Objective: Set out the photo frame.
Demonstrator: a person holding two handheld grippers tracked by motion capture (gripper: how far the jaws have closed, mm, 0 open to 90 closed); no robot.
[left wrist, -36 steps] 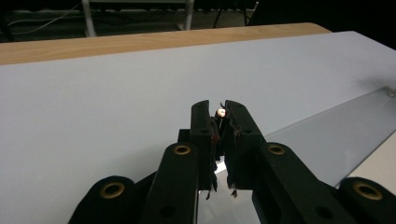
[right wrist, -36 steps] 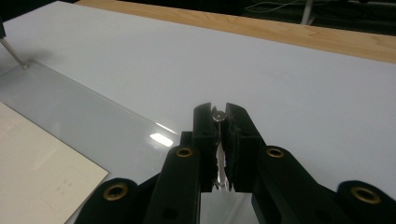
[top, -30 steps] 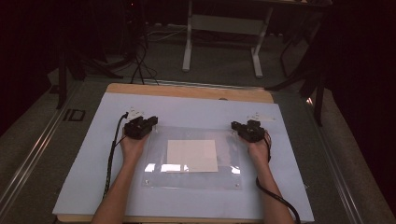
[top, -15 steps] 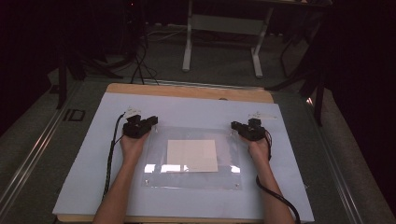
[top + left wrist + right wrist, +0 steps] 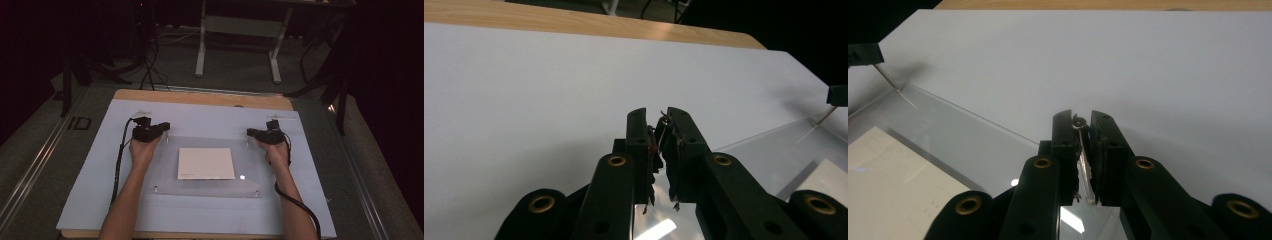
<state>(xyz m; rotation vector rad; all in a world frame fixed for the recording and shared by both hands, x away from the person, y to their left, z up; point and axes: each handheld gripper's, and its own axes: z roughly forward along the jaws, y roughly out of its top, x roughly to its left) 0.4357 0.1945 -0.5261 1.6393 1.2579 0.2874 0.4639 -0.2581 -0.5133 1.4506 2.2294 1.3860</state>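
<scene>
A clear acrylic plate (image 5: 205,187) lies on a white sheet (image 5: 95,195), with a white paper (image 5: 206,163) under its middle. My left gripper (image 5: 165,127) hovers over the plate's far left corner, shut on a thin metal pin (image 5: 664,122) that points down between its jaws. My right gripper (image 5: 249,132) is over the far right corner, shut on a similar pin (image 5: 1079,125). In the left gripper view the plate's corner (image 5: 774,150) lies just beyond the jaws. In the right gripper view the plate's edge (image 5: 973,117) runs off to the left.
Small metal posts stand at the plate's near left (image 5: 156,188) and near right (image 5: 257,191) corners. The sheet covers a wooden table (image 5: 200,97). Beyond it are a dark floor, cables and a desk frame (image 5: 235,30). A black cable (image 5: 120,160) trails from the left gripper.
Both hands have shifted only slightly, a little toward the far side. Each gripper stays shut on its pin.
</scene>
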